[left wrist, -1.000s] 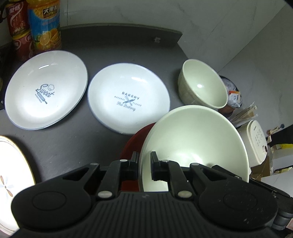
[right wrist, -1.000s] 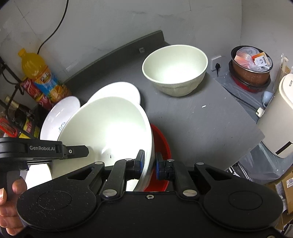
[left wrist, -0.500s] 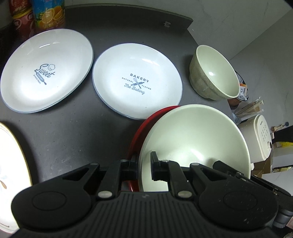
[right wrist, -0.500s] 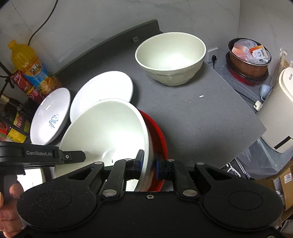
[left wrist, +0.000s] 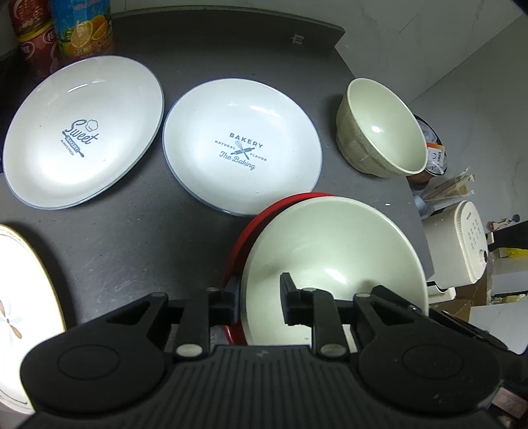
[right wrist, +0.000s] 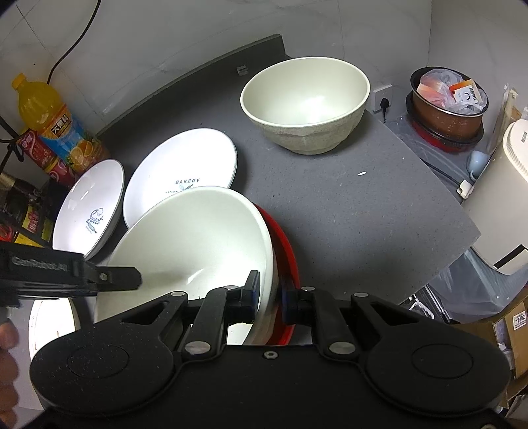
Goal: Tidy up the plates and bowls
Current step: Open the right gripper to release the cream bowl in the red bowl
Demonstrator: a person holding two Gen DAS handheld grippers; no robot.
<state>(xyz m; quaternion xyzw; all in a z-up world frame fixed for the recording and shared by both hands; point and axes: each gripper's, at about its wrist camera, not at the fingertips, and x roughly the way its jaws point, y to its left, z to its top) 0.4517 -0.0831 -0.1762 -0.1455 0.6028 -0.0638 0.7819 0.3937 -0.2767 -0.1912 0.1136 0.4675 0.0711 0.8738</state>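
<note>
A wide cream bowl [left wrist: 330,257] [right wrist: 198,244] sits nested in a red bowl [left wrist: 244,237] [right wrist: 290,257] near the front of the dark table. My left gripper [left wrist: 259,297] straddles the cream bowl's near rim. Its jaws are opening, and the inner finger stands clear of the rim. On the opposite side, my right gripper [right wrist: 269,293] is shut on the cream bowl's rim. A deeper cream bowl [left wrist: 379,132] [right wrist: 307,109] stands at the far right. Two white plates lie flat: the "Bakery" plate [left wrist: 242,145] [right wrist: 181,165] and the "Sweet" plate [left wrist: 82,132] [right wrist: 89,208].
A gold-rimmed white plate [left wrist: 19,280] lies at the near left. Drink bottles [left wrist: 82,26] [right wrist: 49,115] stand at the back left. The table's right edge [right wrist: 462,227] drops off to a rice cooker [left wrist: 462,244] and a copper pot [right wrist: 445,99] holding a bag.
The cream bowl has come down from a tilted hold and settled into the red bowl. The left gripper's fingers have spread apart off the rim. The right gripper keeps its grip.
</note>
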